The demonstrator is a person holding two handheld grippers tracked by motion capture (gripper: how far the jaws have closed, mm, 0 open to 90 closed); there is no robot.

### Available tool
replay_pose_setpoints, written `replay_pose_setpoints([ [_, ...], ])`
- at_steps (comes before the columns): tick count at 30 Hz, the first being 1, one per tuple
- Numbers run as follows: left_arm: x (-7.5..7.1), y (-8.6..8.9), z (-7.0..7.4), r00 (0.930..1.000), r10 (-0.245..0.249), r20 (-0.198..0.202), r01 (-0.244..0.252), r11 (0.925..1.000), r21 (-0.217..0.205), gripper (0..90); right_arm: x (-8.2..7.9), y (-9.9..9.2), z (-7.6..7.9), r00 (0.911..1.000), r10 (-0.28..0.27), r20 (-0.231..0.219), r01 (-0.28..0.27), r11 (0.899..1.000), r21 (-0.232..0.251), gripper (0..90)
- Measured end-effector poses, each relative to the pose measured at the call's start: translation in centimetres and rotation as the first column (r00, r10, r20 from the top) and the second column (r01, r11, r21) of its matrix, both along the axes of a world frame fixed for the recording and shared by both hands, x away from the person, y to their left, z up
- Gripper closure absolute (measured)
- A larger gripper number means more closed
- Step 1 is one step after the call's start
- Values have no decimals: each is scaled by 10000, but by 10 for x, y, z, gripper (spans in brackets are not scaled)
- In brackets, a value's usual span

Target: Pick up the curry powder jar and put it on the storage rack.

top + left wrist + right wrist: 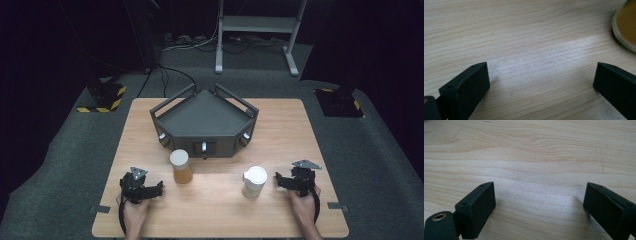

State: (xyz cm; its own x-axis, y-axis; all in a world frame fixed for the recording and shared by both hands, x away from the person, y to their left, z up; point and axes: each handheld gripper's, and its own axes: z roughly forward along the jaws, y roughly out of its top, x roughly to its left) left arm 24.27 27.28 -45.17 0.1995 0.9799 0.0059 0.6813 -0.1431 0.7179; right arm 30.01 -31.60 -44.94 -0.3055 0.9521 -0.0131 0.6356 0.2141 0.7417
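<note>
Amber-filled jar [180,167] with a pale lid stands upright on the wooden table [215,215], just in front of the dark tray rack [204,122], left of centre. White lidded cup [254,182] stands upright to its right, a little nearer the person.

Left gripper [159,186] rests on the table near the jar; the jar lies toward the table's centre from it and slightly farther from the person. In the left gripper view the jar's base [625,27] sits at the upper right, off the gap between the jaws. Jaws wide apart, bare wood between.

Right gripper [278,180] sits just beside the cup, apart from it, tips pointing toward it. Jaws likewise spread, nothing between.

Judgement: each hand is nearest its own vessel; both long axes are vertical, so a level side approach suits.
</note>
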Motion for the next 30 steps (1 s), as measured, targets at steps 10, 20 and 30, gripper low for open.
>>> replay_pose_setpoints([
  [10,0,-3,3,9974,-707,-119,707,9975,-55,5,0,0,0,10000,-4,1,4,10000,-3,98],
  [20,-5,-9,12,9865,-1632,141,1635,9863,-207,5,0,0,0,10000,-7,0,7,10000,0,98],
  [30,2,-20,19,9680,-2503,171,2509,9667,-511,6,0,0,0,10000,1,5,-1,10000,-8,98],
])
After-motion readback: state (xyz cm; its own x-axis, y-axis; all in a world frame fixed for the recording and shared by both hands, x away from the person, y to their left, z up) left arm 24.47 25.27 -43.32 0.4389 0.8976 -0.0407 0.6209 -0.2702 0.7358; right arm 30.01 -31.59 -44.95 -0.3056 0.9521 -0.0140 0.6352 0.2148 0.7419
